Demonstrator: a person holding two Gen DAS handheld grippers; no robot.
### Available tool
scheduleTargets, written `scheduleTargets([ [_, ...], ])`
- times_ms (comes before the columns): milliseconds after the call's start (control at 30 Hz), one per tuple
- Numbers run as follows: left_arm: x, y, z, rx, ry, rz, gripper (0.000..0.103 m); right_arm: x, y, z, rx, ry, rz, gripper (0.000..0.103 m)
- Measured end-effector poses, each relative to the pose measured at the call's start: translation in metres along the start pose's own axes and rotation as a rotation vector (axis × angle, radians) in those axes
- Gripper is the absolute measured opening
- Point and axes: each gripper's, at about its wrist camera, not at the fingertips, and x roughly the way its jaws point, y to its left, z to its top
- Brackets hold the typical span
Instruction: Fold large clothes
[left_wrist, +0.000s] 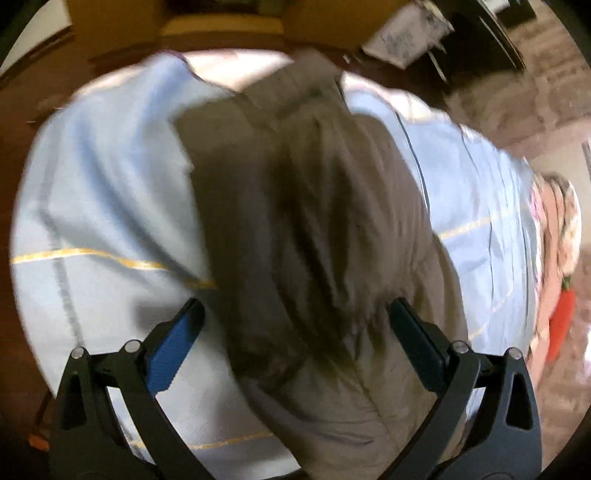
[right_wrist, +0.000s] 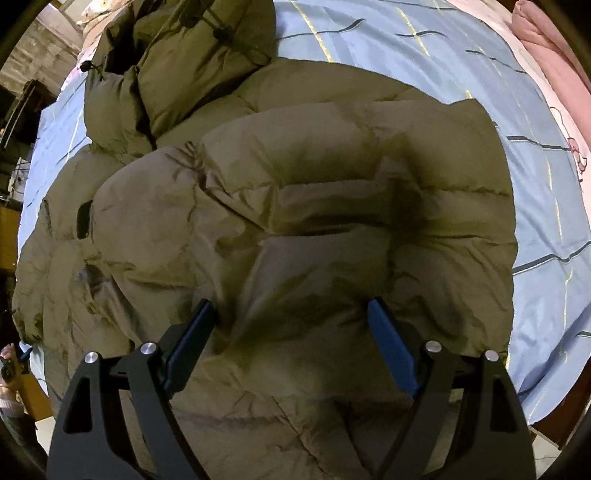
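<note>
Olive jacket (right_wrist: 280, 221) lying on blue sheet (right_wrist: 424, 40) of bed. Left gripper (left_wrist: 295, 314) and right gripper (right_wrist: 291, 314) both hovering over jacket, fingers spread wide, gripping nothing. Left view blurring.

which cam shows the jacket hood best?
Right wrist. The hood sits sharp at the top left, drawcords visible, above the jacket body on the bedsheet. Left wrist shows only a blurred strip of jacket; no hood discernible.
</note>
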Motion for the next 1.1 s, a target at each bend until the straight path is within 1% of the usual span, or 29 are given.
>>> scheduleTargets([
  [33,0.003,-0.001,-0.002,0.003,0.005,-0.023,0.087,0.001,0.001,0.0,-0.001,0.002,-0.003,0.085],
  [67,0.006,-0.002,-0.002,-0.004,0.007,-0.065,0.072,0.001,0.001,-0.001,-0.002,0.002,-0.005,0.085],
  [100,0.006,-0.001,-0.004,-0.008,0.011,-0.099,0.048,0.002,0.002,-0.001,-0.003,0.001,-0.006,0.085],
  [133,0.006,-0.003,-0.005,-0.013,0.009,-0.123,0.033,0.002,0.002,-0.001,-0.004,0.0,-0.006,0.085],
  [167,0.002,-0.006,-0.007,-0.016,-0.009,-0.166,0.024,0.001,0.002,-0.001,-0.005,0.0,-0.007,0.085],
  [200,-0.001,-0.008,-0.009,-0.01,-0.016,-0.193,0.015,0.001,0.002,-0.001,-0.004,-0.001,-0.006,0.085],
  [233,-0.008,-0.007,-0.012,0.001,-0.021,-0.211,0.011,0.001,0.002,-0.001,-0.001,0.0,-0.004,0.086],
  [333,-0.035,-0.033,-0.025,0.048,-0.061,-0.333,0.01,-0.001,0.0,0.0,0.012,0.0,0.004,0.086],
  [367,-0.042,-0.045,-0.031,0.075,-0.07,-0.355,0.01,-0.001,0.0,0.0,0.017,-0.001,0.008,0.086],
  [400,-0.058,-0.063,-0.044,0.141,-0.088,-0.387,0.011,-0.002,0.0,0.001,0.022,-0.004,0.009,0.086],
  [467,-0.085,-0.099,-0.075,0.285,-0.124,-0.424,0.011,-0.004,-0.002,0.001,0.023,-0.008,0.01,0.085],
  [533,-0.107,-0.135,-0.117,0.457,-0.142,-0.468,0.013,-0.005,-0.002,0.001,0.024,-0.01,0.007,0.086],
  [567,-0.119,-0.155,-0.15,0.573,-0.138,-0.496,0.013,-0.005,-0.002,0.002,0.024,-0.01,0.007,0.086],
  [600,-0.126,-0.168,-0.176,0.657,-0.122,-0.518,0.014,-0.005,-0.002,0.002,0.025,-0.009,0.006,0.086],
  [633,-0.13,-0.183,-0.213,0.763,-0.074,-0.553,0.015,-0.004,-0.002,0.002,0.026,-0.008,0.005,0.086],
  [700,-0.129,-0.198,-0.269,0.914,0.032,-0.588,0.018,-0.003,-0.002,0.003,0.027,-0.007,0.002,0.086],
  [733,-0.126,-0.204,-0.303,1.011,0.086,-0.591,0.018,-0.002,-0.002,0.004,0.027,-0.006,0.001,0.086],
  [767,-0.123,-0.206,-0.331,1.093,0.117,-0.579,0.019,-0.001,-0.002,0.004,0.029,-0.006,0.0,0.086],
  [800,-0.119,-0.208,-0.359,1.18,0.151,-0.562,0.025,0.0,-0.002,0.005,0.032,-0.004,0.001,0.086],
  [833,-0.113,-0.206,-0.396,1.291,0.203,-0.535,0.029,0.001,-0.002,0.006,0.036,-0.003,0.002,0.086],
  [867,-0.109,-0.202,-0.418,1.349,0.245,-0.518,0.031,0.001,-0.003,0.007,0.044,-0.003,0.005,0.086],
  [933,-0.103,-0.194,-0.453,1.431,0.341,-0.5,0.037,0.0,-0.006,0.009,0.061,-0.006,0.018,0.086],
  [967,-0.102,-0.195,-0.458,1.441,0.361,-0.507,0.04,-0.002,-0.01,0.01,0.083,-0.012,0.034,0.086],
  [1000,-0.103,-0.197,-0.461,1.447,0.363,-0.514,0.042,-0.004,-0.013,0.01,0.106,-0.021,0.051,0.086],
  [1033,-0.108,-0.2,-0.459,1.448,0.331,-0.519,0.05,-0.007,-0.019,0.011,0.14,-0.034,0.073,0.086],
  [1067,-0.114,-0.199,-0.455,1.441,0.298,-0.519,0.056,-0.01,-0.026,0.012,0.181,-0.048,0.104,0.086],
  [1100,-0.117,-0.202,-0.444,1.411,0.241,-0.507,0.065,-0.012,-0.032,0.013,0.213,-0.06,0.143,0.086],
])
